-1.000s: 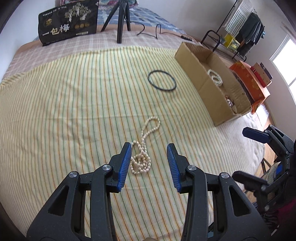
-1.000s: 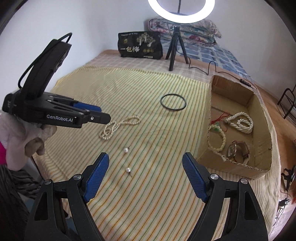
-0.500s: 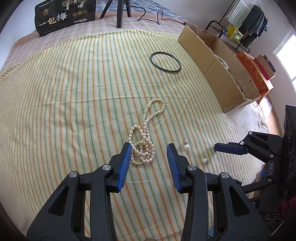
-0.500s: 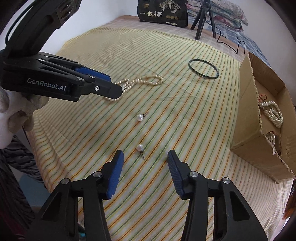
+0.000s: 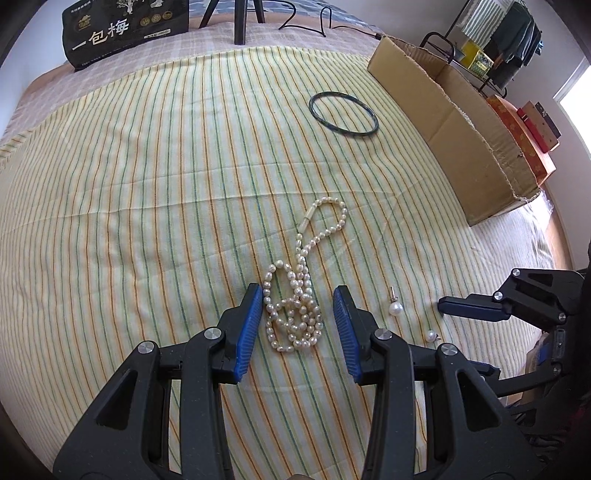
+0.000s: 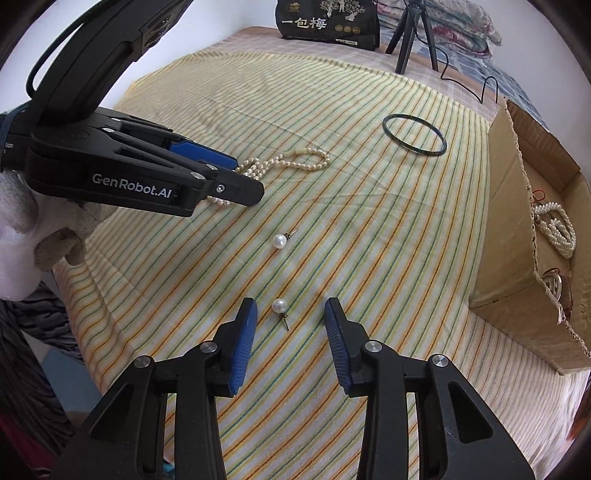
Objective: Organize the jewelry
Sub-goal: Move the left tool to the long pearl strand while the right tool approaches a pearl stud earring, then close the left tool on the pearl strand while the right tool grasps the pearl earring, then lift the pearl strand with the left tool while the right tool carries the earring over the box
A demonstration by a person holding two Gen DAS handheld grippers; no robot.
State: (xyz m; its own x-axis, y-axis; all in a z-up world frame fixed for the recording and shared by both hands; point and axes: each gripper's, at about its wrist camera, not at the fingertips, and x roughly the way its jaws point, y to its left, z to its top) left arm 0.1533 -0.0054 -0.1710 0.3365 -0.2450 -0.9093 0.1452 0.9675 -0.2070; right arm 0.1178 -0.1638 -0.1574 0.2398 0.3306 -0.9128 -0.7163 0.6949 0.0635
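Observation:
A pearl necklace (image 5: 295, 302) lies bunched on the striped cloth, its coil between the blue pads of my left gripper (image 5: 297, 295); the pads stand apart from the beads, so it is open. Two pearl earrings lie to its right (image 5: 394, 307) (image 5: 430, 335). In the right wrist view the nearer earring (image 6: 279, 305) sits between the pads of my right gripper (image 6: 290, 308), whose jaws are closing without touching it. The other earring (image 6: 279, 240) lies farther off. A dark bangle (image 6: 414, 137) rests near the cardboard box (image 6: 517, 236).
The box (image 5: 443, 122) at the right holds a pearl strand (image 6: 557, 232) and a watch (image 6: 552, 282). A black printed bag (image 5: 122, 29) and a tripod (image 5: 240, 18) stand at the far edge. The cloth's near edge drops off below the grippers.
Both grippers have sunk toward the cloth. The right gripper's jaws have narrowed around the nearer earring. The left gripper now straddles the necklace's coil with its gap unchanged.

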